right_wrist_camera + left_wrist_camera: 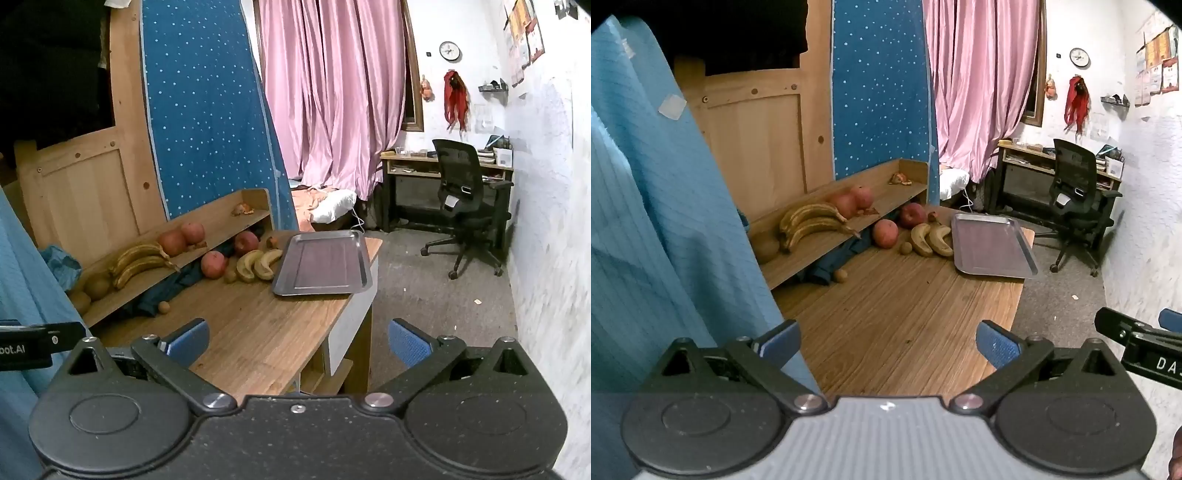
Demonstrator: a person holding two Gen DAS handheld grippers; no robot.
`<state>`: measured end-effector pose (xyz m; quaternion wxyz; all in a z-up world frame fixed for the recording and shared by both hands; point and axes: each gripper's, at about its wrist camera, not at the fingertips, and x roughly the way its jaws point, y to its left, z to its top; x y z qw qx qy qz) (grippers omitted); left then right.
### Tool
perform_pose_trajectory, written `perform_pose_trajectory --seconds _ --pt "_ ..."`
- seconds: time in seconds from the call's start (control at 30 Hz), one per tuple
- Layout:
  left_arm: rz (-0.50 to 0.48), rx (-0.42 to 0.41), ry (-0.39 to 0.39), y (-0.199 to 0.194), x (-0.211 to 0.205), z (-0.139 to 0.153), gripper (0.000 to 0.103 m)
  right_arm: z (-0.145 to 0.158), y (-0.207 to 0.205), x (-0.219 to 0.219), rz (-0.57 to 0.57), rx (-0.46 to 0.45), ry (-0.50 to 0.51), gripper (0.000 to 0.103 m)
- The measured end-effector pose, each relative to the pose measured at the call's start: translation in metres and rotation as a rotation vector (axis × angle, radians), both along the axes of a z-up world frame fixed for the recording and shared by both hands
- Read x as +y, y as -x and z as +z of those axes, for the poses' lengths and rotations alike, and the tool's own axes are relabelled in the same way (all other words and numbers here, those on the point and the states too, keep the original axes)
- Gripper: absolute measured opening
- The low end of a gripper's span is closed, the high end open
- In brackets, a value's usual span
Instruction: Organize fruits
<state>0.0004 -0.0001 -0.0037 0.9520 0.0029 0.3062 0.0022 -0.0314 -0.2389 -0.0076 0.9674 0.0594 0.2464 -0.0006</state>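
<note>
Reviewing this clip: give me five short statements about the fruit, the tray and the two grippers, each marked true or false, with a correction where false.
1. The metal tray holds two bananas. False: nothing lies in it; the two loose bananas lie on the table beside it.
2. A bunch of bananas lies on the raised wooden shelf. True.
3. The left gripper is shut on an apple. False: its jaws stand open with nothing between them.
4. The right gripper is open and holds nothing. True.
5. All the red apples are on the shelf. False: two apples on the shelf, two apples on the table below it.
</note>
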Motion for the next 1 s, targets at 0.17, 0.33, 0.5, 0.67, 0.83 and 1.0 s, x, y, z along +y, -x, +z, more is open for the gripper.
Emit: perform_pose_trajectory --seconds 0.17,0.33,0.5,0.67,0.83,1.0 --pt "0.005 0.003 -0.002 -0.002 -0.002 -0.002 0.103 0.004 -0.003 -0.005 -0.004 0.004 -0.007 0.102" --pt "0.008 0.006 -0.004 -0.004 -0.005 -0.003 0.103 0.004 -0.002 -0.007 -0.005 0.005 -0.011 0.102" --pt "0.008 0.007 -0.003 -0.005 -0.004 -0.003 0.103 0.003 -0.002 -0.007 -0.006 0.004 -0.011 0.102" --pt "0.017 0.007 -0.006 -0.005 -0.005 -0.001 0.103 0.003 -0.002 -0.008 -0.006 0.003 -0.012 0.102" --pt "0.034 0.008 -0.018 -0.003 -0.015 0.000 0.103 0.001 -0.003 -0.011 0.004 0.007 -0.019 0.102" --pt "0.050 0.011 -0.024 -0.002 -0.019 0.002 0.103 0.000 -0.006 -0.024 0.022 0.013 -0.032 0.102"
